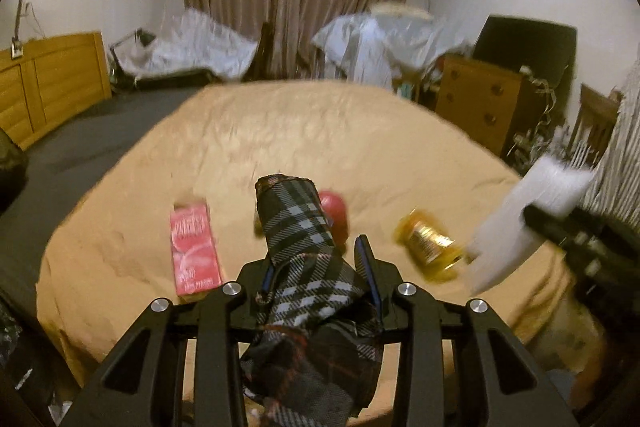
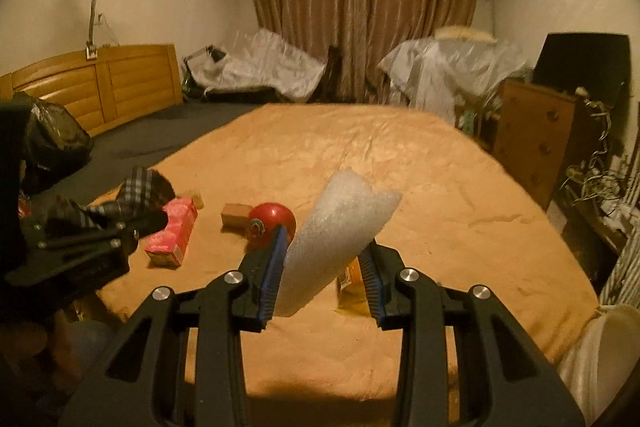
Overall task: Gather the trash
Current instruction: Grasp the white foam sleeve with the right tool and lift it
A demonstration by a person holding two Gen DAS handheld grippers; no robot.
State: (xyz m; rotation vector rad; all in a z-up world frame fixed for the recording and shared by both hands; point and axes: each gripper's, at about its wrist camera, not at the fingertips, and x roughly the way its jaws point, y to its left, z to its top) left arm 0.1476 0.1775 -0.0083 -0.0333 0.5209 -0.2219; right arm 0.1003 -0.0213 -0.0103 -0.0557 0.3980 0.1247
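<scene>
Up front, the left gripper (image 1: 320, 267) is clamped on a dark plaid cloth (image 1: 308, 255); the right gripper (image 2: 324, 259) pinches a folded white foam sheet (image 2: 340, 227); on the tan bedspread (image 2: 440, 187) lie a pink carton (image 2: 174, 231), a red ball (image 2: 272, 219), a small cardboard box (image 2: 236, 213) and a yellow wrapper (image 2: 352, 275).
</scene>
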